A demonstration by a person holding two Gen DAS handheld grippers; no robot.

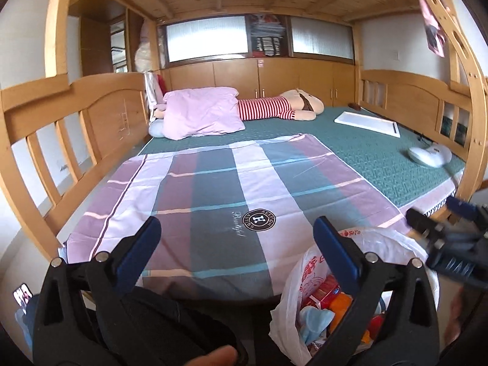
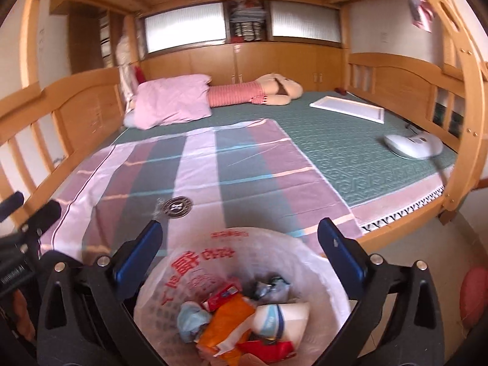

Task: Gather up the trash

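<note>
Both tongs released, nothing between the jaws. Left tongs [image 1: 235,235] hang over the checked sheet [image 1: 213,183] at the bed's near edge; right tongs [image 2: 241,241] straddle the open trash bag [image 2: 189,262] from above, not touching it. Bag sits just off the bed's near edge, holding wrappers, an orange packet [image 2: 225,320] and a paper cup [image 2: 283,317]. Sheet bare. Further back: pink pillow [image 1: 201,113], striped plush doll [image 1: 274,108], white board [image 1: 369,122], white handheld device [image 1: 430,155] near the right rail. Wooden rails [image 1: 61,140] close off both sides; upper bunk slats overhead. Near edge open.
</note>
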